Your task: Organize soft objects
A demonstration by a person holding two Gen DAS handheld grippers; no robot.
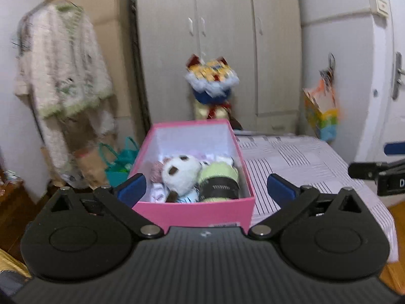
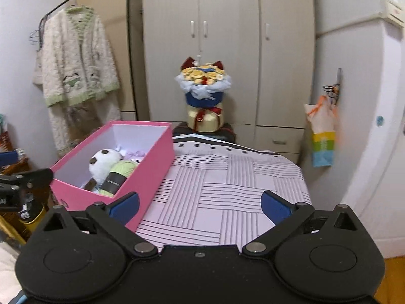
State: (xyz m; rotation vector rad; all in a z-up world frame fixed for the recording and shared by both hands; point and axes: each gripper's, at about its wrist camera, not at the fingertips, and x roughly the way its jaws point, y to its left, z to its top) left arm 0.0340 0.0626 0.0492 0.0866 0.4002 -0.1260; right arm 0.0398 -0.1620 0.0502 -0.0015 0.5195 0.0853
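Two tongs are seen, both spread wide with nothing held between the blue pads. Left tongs (image 1: 206,190) are held just in front of the near end of the pink box (image 1: 202,214), with the box framed between the fingers; contact cannot be told. Right tongs (image 2: 200,206) are held over the striped cover (image 2: 222,185) of the tabletop, with the pink box (image 2: 152,172) off to their left; the left pad (image 2: 125,206) is seen against the box's side wall. Soft objects are packed inside the box: a white plush toy (image 1: 181,174) with brown patches, a green yarn ball (image 1: 220,181) with a dark label band beside it, and smaller pale soft items tucked beneath, too blurred to tell apart. Behind the tabletop a plush bouquet (image 2: 203,86) is set upright before the wardrobe (image 2: 227,25). A fuzzy white robe (image 2: 78,71) is hung at left, and a colourful paper bag (image 2: 321,136) is hung at right.
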